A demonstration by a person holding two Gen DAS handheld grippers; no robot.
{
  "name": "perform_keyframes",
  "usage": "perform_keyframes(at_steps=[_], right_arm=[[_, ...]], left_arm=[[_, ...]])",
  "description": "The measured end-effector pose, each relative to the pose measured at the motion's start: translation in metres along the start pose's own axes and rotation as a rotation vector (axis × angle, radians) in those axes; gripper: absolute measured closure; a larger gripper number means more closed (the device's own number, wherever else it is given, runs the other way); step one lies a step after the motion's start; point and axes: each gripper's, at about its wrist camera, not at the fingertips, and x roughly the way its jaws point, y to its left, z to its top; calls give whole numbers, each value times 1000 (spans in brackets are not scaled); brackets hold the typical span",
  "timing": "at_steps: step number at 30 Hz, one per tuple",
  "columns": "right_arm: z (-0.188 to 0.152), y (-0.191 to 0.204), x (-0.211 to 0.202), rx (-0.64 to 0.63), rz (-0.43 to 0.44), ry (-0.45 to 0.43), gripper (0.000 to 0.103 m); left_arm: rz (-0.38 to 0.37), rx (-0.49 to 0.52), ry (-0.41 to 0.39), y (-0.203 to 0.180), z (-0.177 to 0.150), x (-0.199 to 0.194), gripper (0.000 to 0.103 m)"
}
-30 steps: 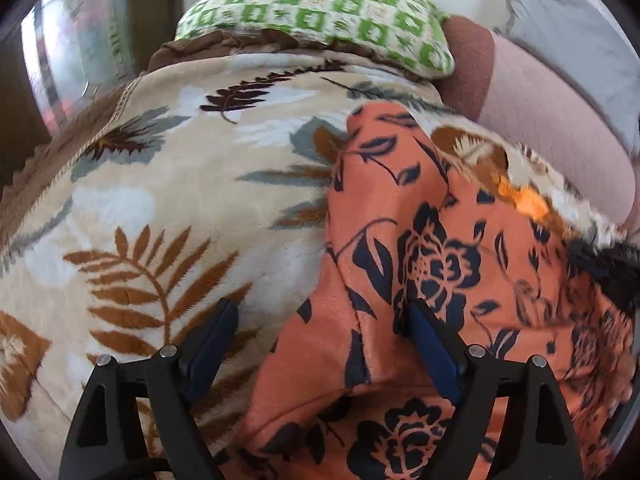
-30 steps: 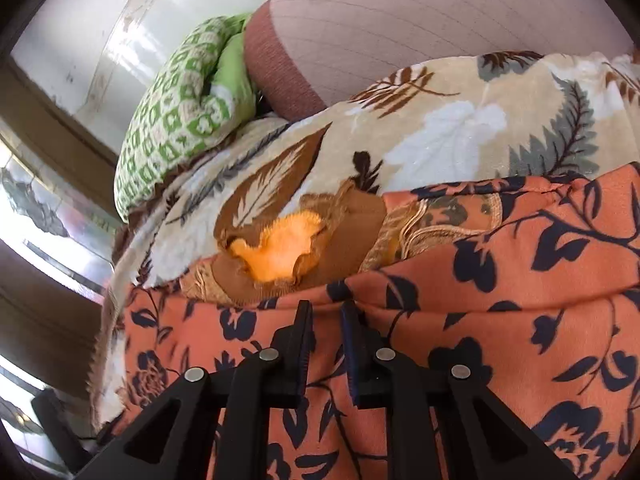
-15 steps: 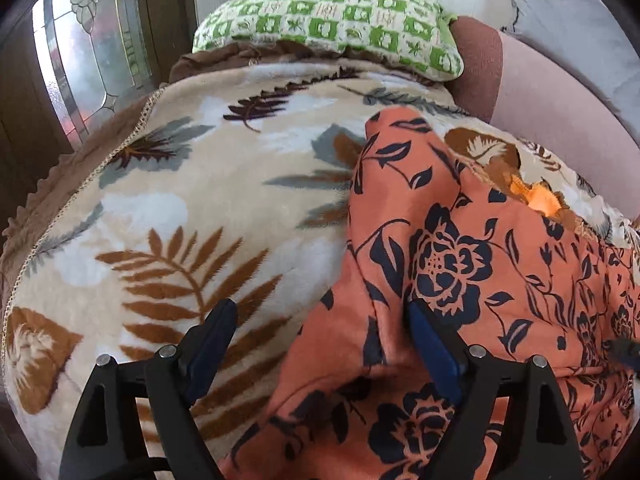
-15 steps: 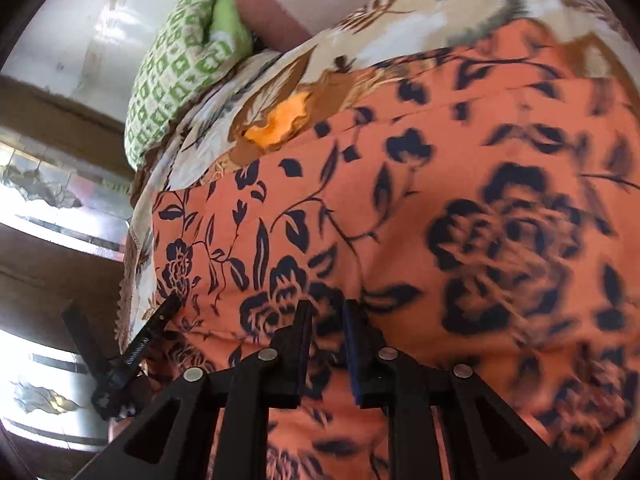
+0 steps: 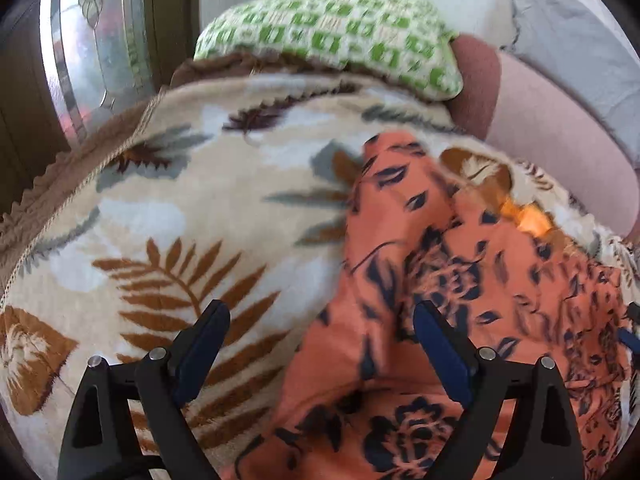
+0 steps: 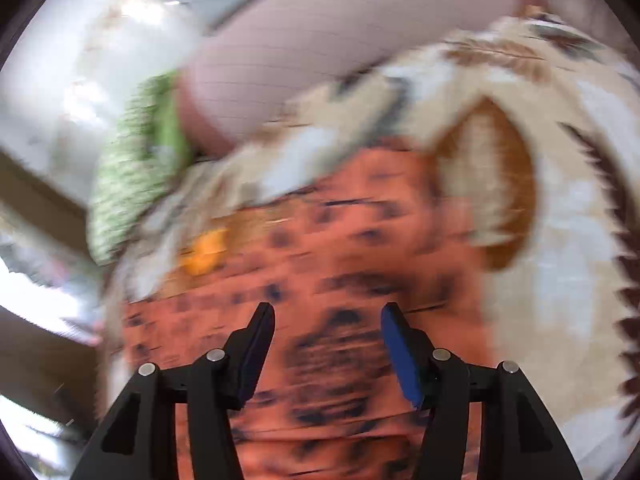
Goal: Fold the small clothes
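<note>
Right tongs [image 6: 326,316] have just been opening, nothing between them, left tongs [image 5: 320,322] spread wide, orange floral garment [image 5: 460,288] lying rumpled at four o'clock on the leaf-print blanket [image 5: 192,208] — folding barely begun.

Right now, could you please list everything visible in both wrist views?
floral garment: one, orange with dark flowers, lying on the blanket.
leaf-print blanket: one, cream, brown and grey, covering the bed.
checked pillow: one, green and white, at the far end.
pink cushion: one, beside the pillow.
glass panel: one, patterned, far left.
left gripper: fingers wide apart, straddling the garment's edge.
right gripper: fingers just opened, above the garment.
</note>
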Motion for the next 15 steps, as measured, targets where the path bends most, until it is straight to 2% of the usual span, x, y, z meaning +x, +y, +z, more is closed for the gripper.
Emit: perform_keyframes(at_steps=[2,5,8,9,11,12,13,14,15], right_arm=[[-17,32,14,-49,104,94,44],[-50,83,23,-190,178,176,44],[-77,110,28,-262,256,258,44],[-85,112,32,-265,254,280,44],[-100,103,47,-241,172,316,44],[-108,91,59,-198,134,366,48],[-112,82,61,-167,146,369,52],[-114,77,54,-155,165,333,52],[-118,77,50,-171,161,342,52]], left_arm=[[2,38,19,-8,-2,2,9],[71,102,80,-15,-8,15,9],[43,72,95,-7,-10,19,7],[35,56,105,-4,-10,17,7],[33,51,106,2,-11,14,7],[38,58,108,4,-14,12,7],[36,61,102,5,-18,8,7],[27,58,88,7,-23,1,7],[21,58,81,7,-26,-5,7]])
